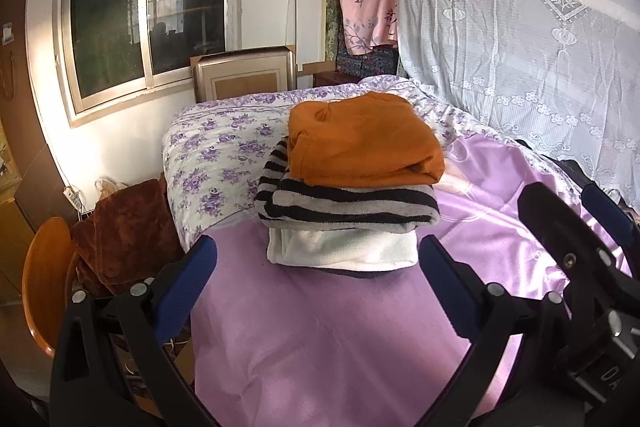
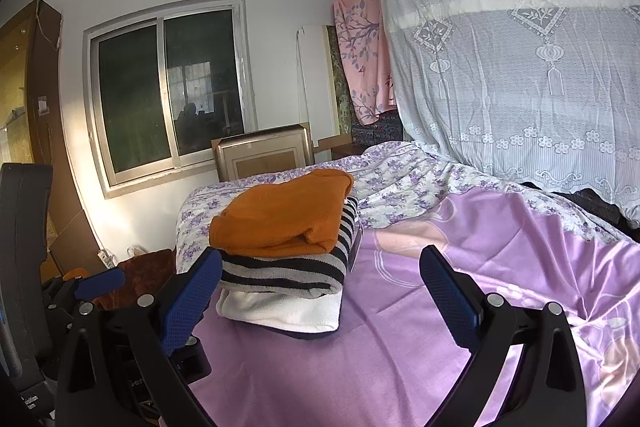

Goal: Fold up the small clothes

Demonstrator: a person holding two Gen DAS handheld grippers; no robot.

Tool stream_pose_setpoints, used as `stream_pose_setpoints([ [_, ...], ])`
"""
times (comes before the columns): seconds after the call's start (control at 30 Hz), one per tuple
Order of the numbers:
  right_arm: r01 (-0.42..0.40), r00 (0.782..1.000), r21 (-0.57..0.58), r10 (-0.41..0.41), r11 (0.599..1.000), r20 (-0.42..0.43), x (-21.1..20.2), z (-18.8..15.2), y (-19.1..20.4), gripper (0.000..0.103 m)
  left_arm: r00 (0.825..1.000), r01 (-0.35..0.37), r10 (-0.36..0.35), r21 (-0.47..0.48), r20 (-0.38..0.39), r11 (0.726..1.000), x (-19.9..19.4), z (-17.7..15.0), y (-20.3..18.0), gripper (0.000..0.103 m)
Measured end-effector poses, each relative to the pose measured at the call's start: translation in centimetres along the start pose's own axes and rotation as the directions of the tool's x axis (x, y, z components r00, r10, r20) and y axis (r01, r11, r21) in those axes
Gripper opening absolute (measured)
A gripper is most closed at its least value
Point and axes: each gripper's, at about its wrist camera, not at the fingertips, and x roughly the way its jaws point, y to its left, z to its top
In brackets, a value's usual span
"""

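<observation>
A stack of folded clothes sits on the purple bedsheet (image 1: 320,327): an orange top (image 1: 362,139) uppermost, a black-and-white striped piece (image 1: 344,203) under it, a white piece (image 1: 340,249) below, and a dark edge at the very bottom. My left gripper (image 1: 318,261) is open just in front of the stack, holding nothing. The right gripper (image 2: 320,275) is also open and empty, with the stack (image 2: 284,255) ahead and slightly left of it. The right gripper's blue-padded fingers (image 1: 600,211) show at the right edge of the left wrist view.
A floral quilt (image 1: 216,151) lies folded behind the stack. A white lace cover (image 1: 520,47) drapes over furniture on the right. Left of the bed are a brown blanket (image 1: 124,227), an orange chair (image 1: 44,279) and a window (image 1: 148,11).
</observation>
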Motion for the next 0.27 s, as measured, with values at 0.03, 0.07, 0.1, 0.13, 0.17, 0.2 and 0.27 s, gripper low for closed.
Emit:
stream_pose_setpoints([
  [0.03, 0.000, 1.000, -0.002, 0.000, 1.000, -0.001, -0.01, -0.01, -0.02, 0.100, 1.000, 0.001, -0.001, 0.007, 0.002, 1.000, -0.04, -0.03, -0.11, 0.098],
  [0.07, 0.002, 1.000, -0.007, -0.002, 1.000, -0.001, -0.01, -0.05, 0.02, 0.100, 1.000, -0.005, 0.005, 0.020, 0.004, 1.000, -0.05, 0.03, -0.25, 0.098],
  [0.1, 0.002, 1.000, -0.006, -0.002, 1.000, 0.000, -0.02, -0.03, -0.02, 0.100, 1.000, -0.018, 0.017, 0.030, 0.005, 0.999, -0.04, 0.08, -0.38, 0.098],
  [0.13, 0.000, 1.000, -0.005, 0.000, 1.000, 0.001, -0.06, -0.06, -0.14, 0.100, 1.000, -0.027, 0.027, 0.031, 0.009, 0.999, -0.07, 0.09, -0.43, 0.098],
  [0.17, -0.001, 1.000, -0.005, 0.001, 1.000, 0.000, -0.06, -0.06, -0.18, 0.100, 1.000, -0.027, 0.026, 0.034, 0.014, 0.999, -0.14, 0.10, -0.44, 0.098],
  [0.2, -0.002, 1.000, -0.005, 0.002, 1.000, -0.001, -0.07, -0.06, -0.22, 0.100, 1.000, -0.025, 0.024, 0.038, 0.015, 0.999, -0.17, 0.13, -0.50, 0.098],
  [0.27, 0.000, 1.000, -0.008, 0.000, 1.000, -0.001, -0.06, -0.06, -0.21, 0.100, 1.000, -0.021, 0.021, 0.041, 0.014, 0.999, -0.17, 0.15, -0.56, 0.098],
])
